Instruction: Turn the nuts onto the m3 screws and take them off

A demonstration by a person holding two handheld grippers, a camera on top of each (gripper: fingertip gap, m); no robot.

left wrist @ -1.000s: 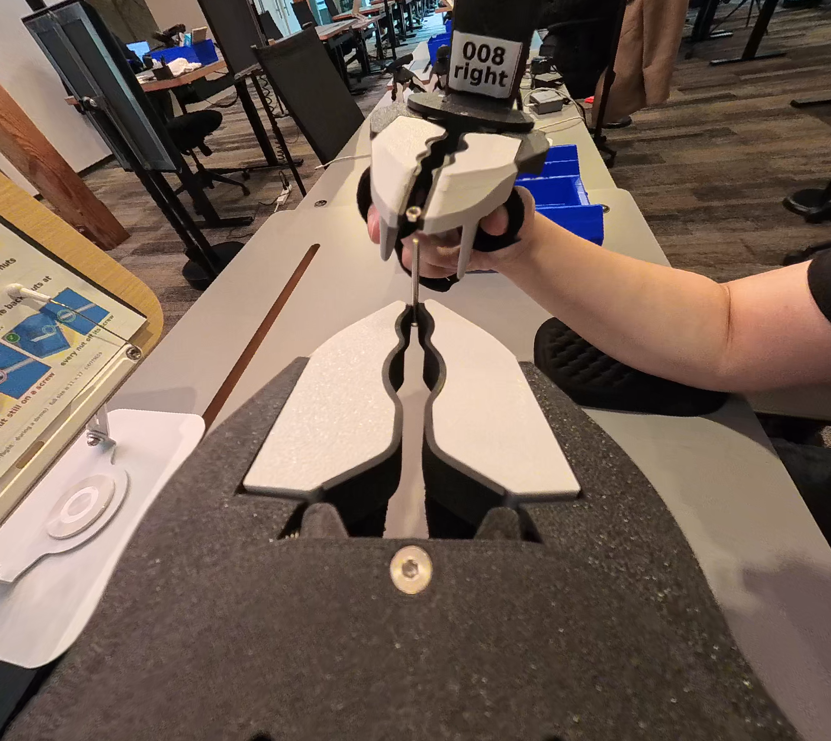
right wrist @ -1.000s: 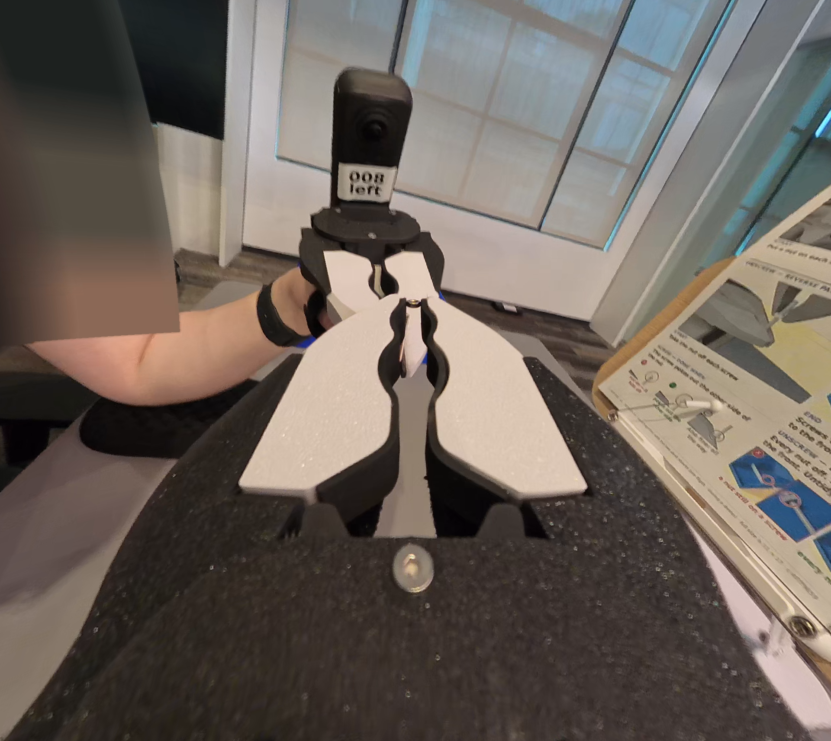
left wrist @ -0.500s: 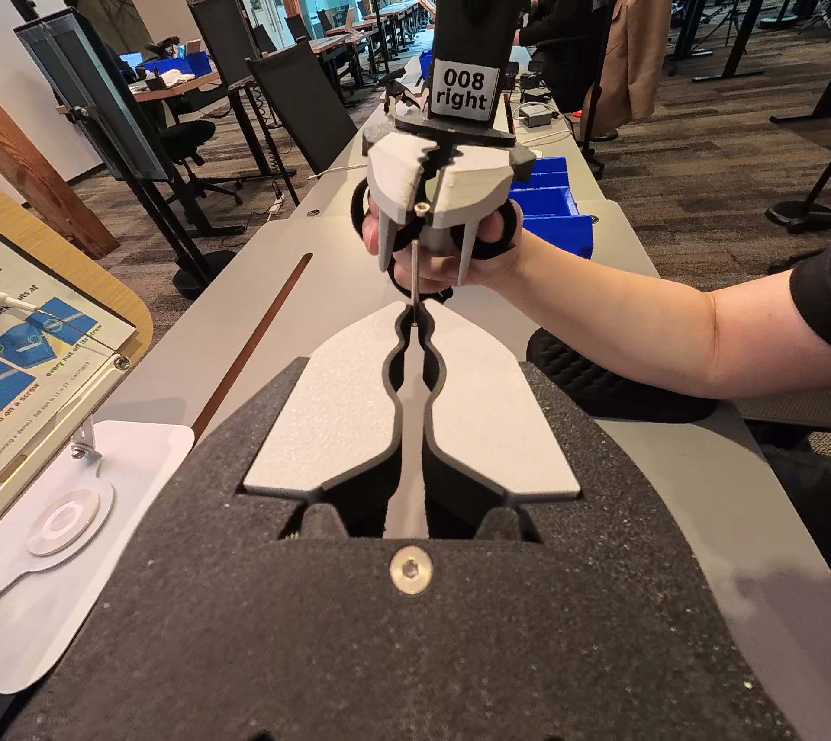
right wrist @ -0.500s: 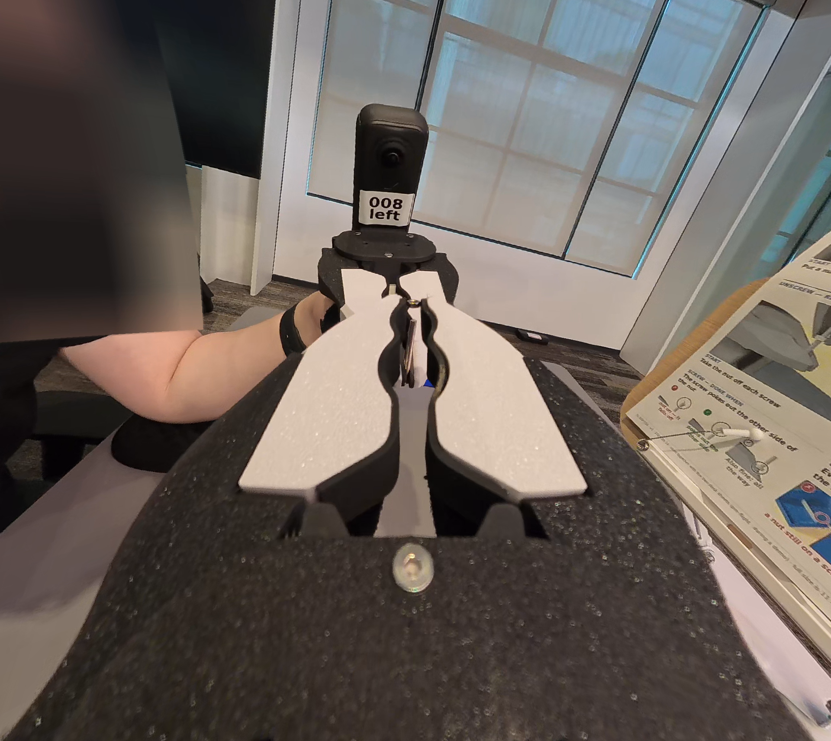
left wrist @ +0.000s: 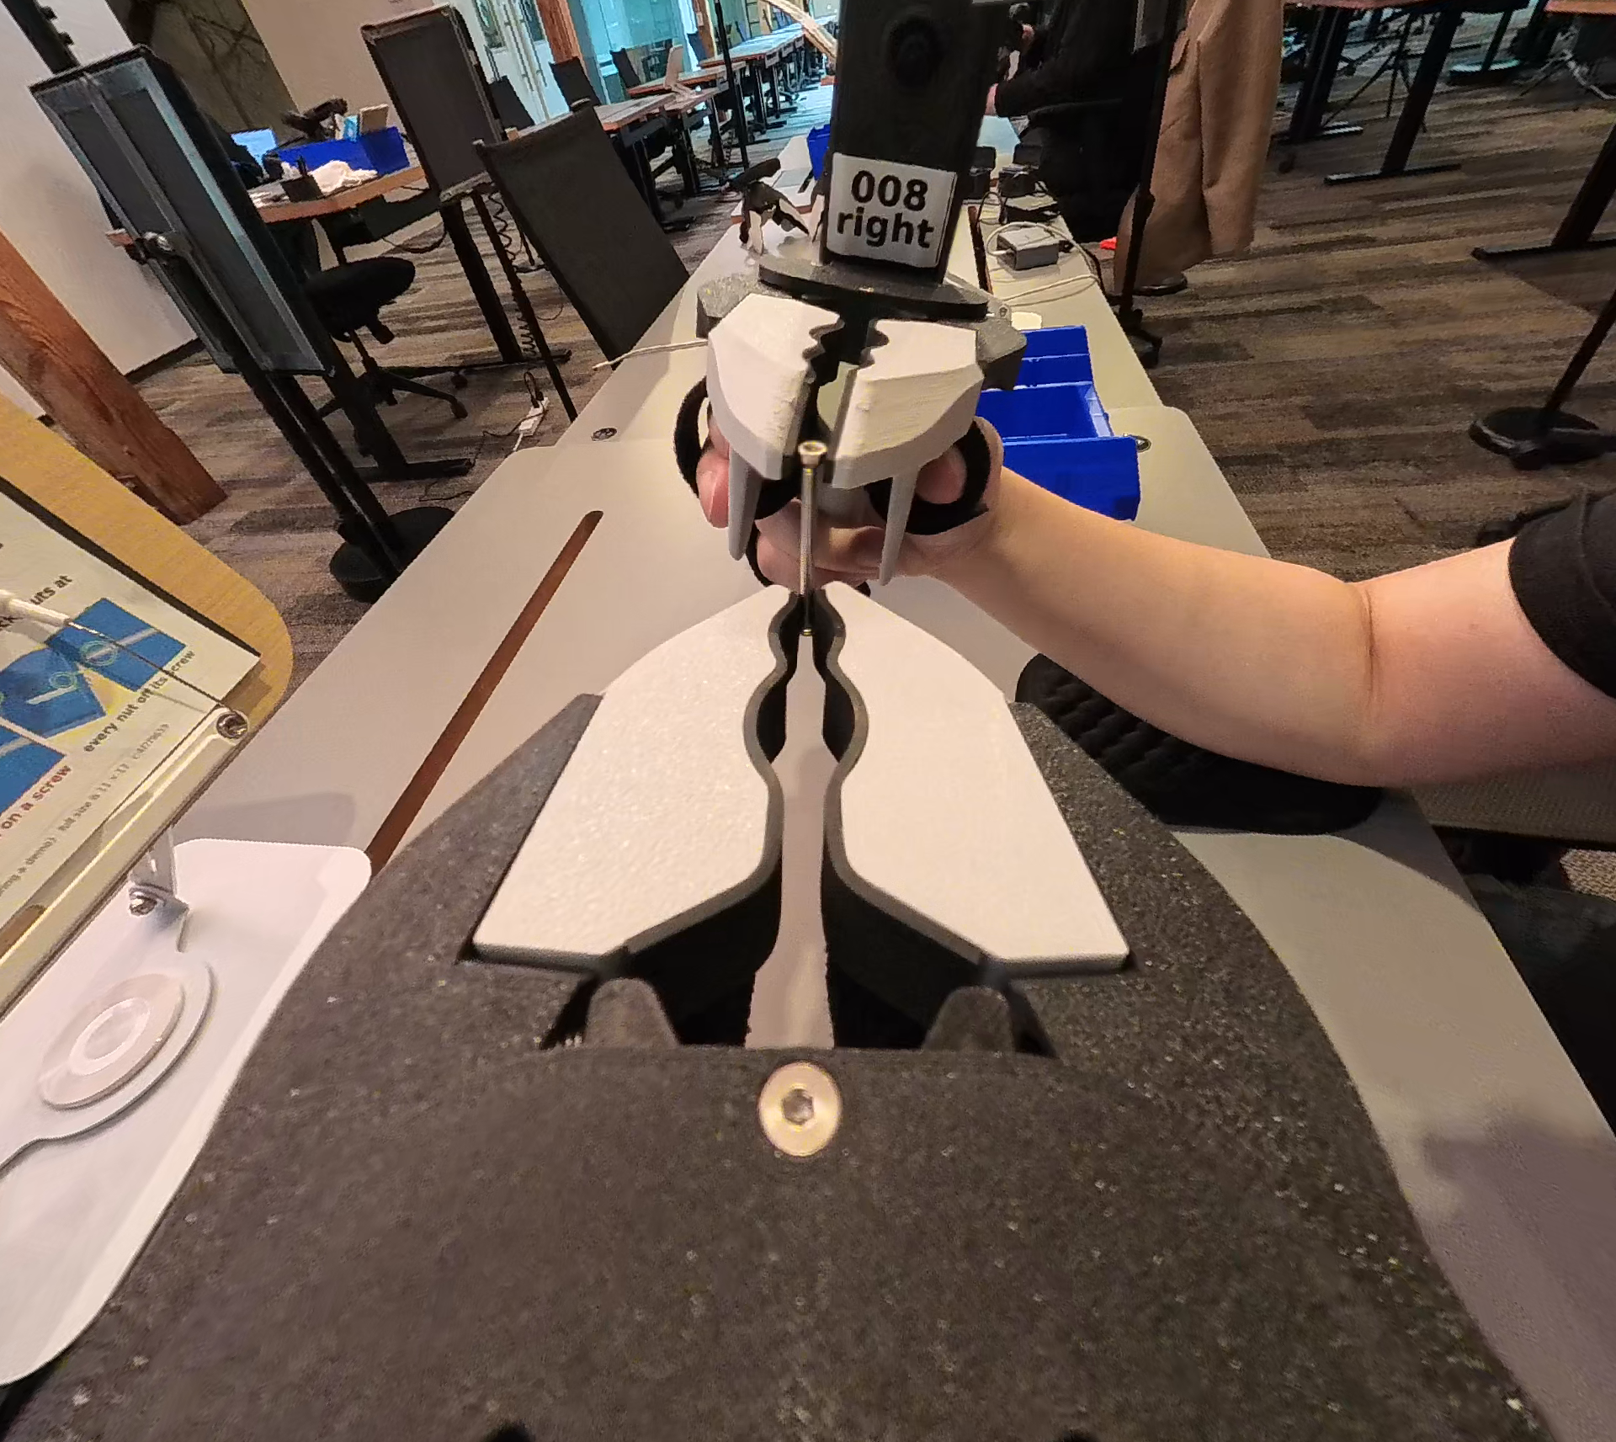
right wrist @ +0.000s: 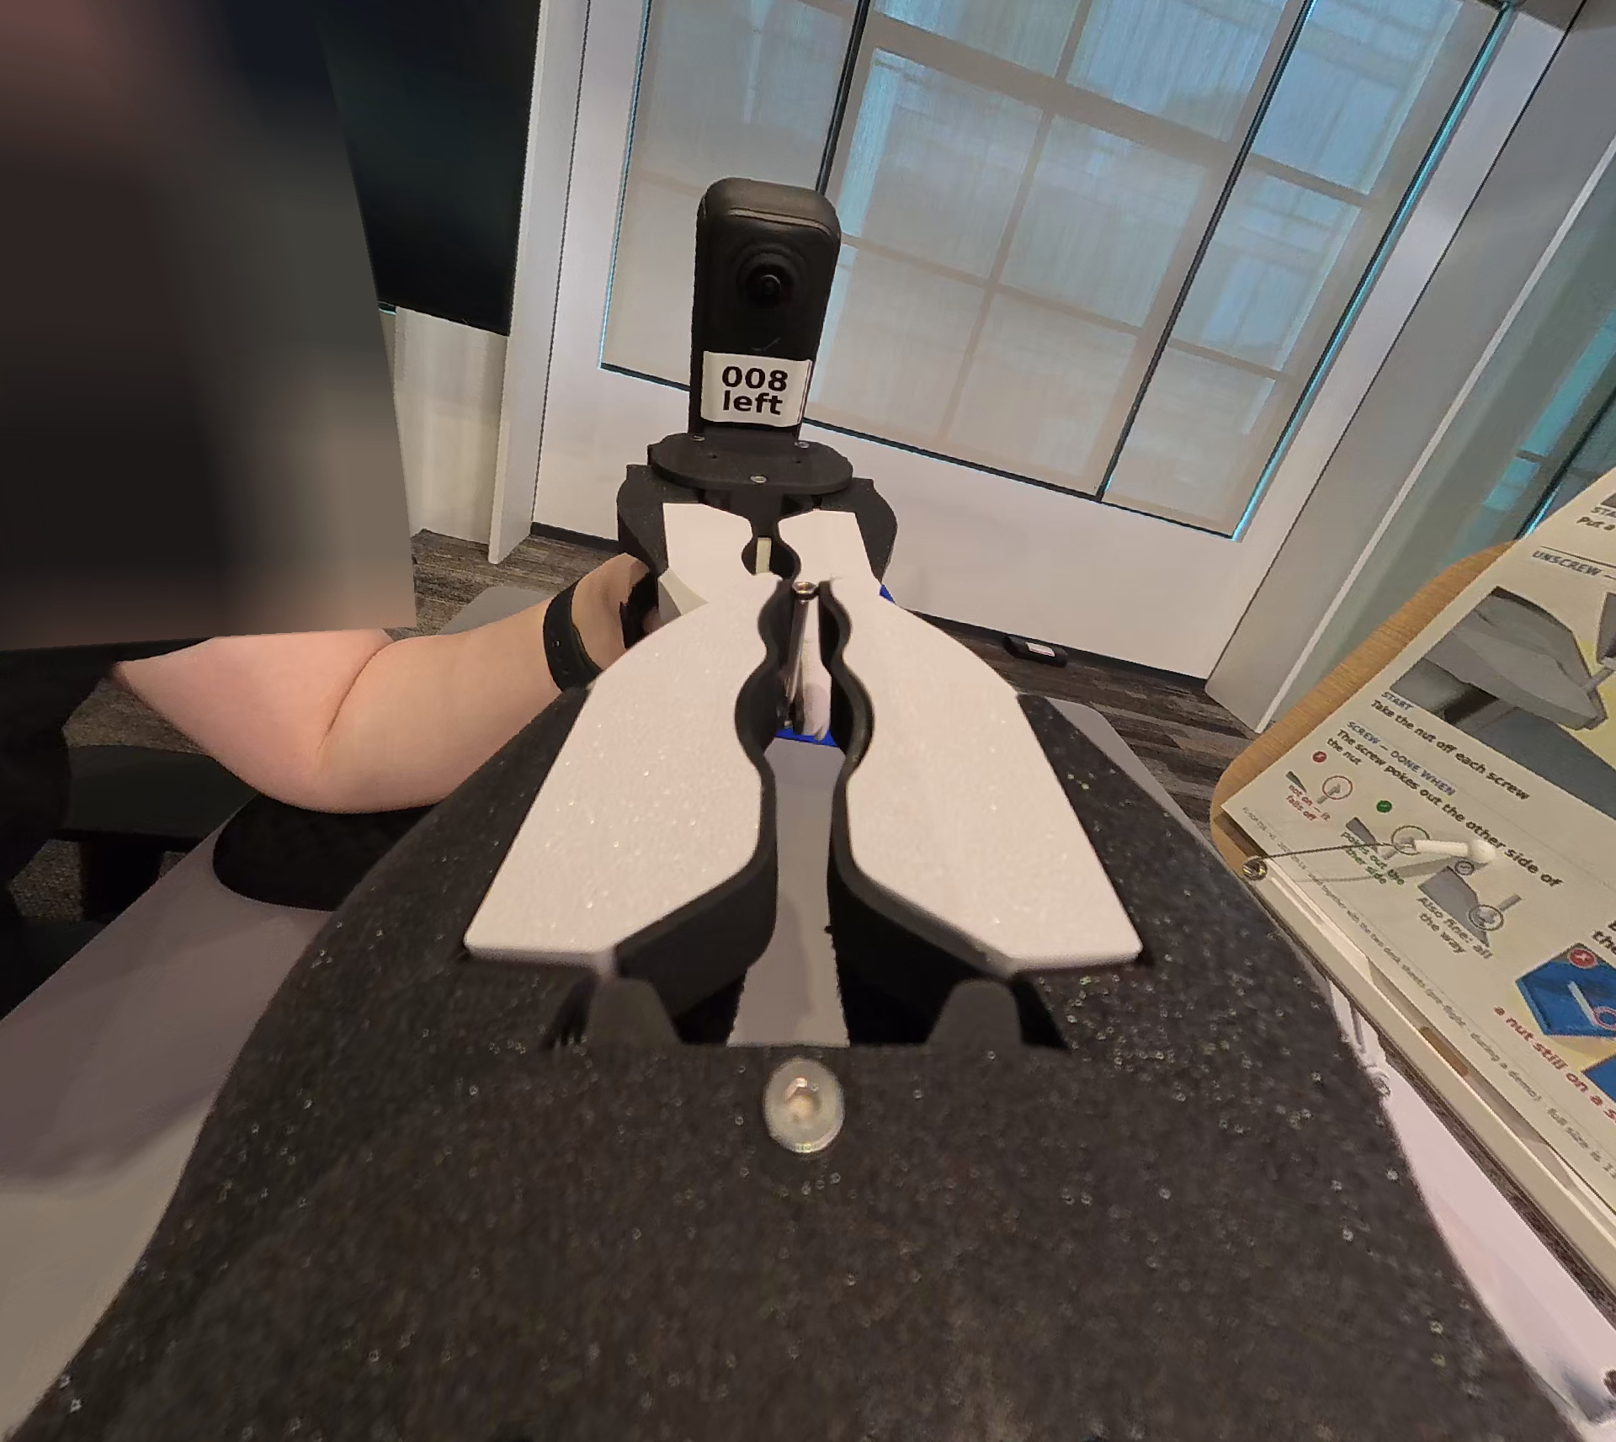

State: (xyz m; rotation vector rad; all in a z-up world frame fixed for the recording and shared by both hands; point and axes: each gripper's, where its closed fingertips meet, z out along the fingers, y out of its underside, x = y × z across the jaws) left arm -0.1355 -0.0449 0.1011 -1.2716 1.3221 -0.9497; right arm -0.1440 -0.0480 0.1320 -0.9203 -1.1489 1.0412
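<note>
A long thin m3 screw [left wrist: 808, 525] stands upright between the two grippers above the grey table [left wrist: 420, 665]. My right gripper [left wrist: 811, 460] faces me in the left wrist view and is shut on the screw just under its head. In its own view the right gripper [right wrist: 800, 600] pinches the screw [right wrist: 794, 657], whose head shows at the tips. My left gripper [left wrist: 806, 617] is shut around the screw's lower end, where a small nut [left wrist: 806, 620] seems to sit between the tips. It is mostly hidden. The left gripper [right wrist: 800, 722] shows behind the right fingers.
A tilted instruction board [left wrist: 96, 692] stands at the left on a white base [left wrist: 131, 1050]; it also shows in the right wrist view [right wrist: 1443, 831]. Blue bins [left wrist: 1067, 429] sit behind the right hand. A black padded rest [left wrist: 1180, 762] lies under the forearm. Both grippers' tips are close together, under 4 cm apart.
Both grippers have risen and tilted up a little together, still joined by the screw. Neither grip has changed.
</note>
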